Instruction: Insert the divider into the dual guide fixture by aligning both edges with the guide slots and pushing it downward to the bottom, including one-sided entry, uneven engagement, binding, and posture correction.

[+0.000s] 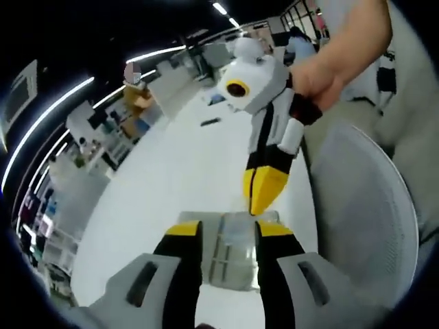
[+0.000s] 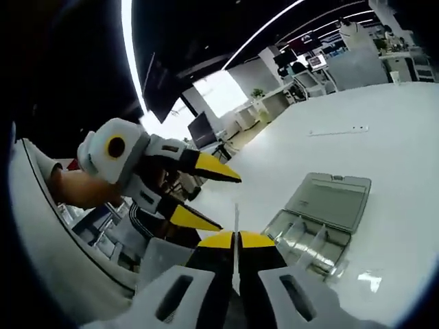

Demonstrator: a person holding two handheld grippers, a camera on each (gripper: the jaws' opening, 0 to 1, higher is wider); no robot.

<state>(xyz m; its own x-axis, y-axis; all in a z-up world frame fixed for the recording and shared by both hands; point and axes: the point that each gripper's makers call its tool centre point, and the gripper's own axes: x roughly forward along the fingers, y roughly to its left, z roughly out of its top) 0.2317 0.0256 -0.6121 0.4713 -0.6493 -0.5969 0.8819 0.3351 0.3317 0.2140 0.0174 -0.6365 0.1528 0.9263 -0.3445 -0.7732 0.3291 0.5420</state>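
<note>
right hand-held gripper [image 2: 235,239] clenched on thin clear divider [image 2: 235,218], held upright above white worktop [image 2: 384,116]. left hand-held gripper [image 1: 228,229] released, jaws spread on either side of clear guide fixture [image 1: 233,255] lying on worktop. in right gripper view, fixture box [image 2: 317,229] open, lid laid back, just right of divider. farther off, office desks and chair [image 1: 360,199].

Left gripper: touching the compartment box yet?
Apart. In the right gripper view the left gripper's open jaws hang left of the clear compartment box, with bare white table showing between them.
</note>
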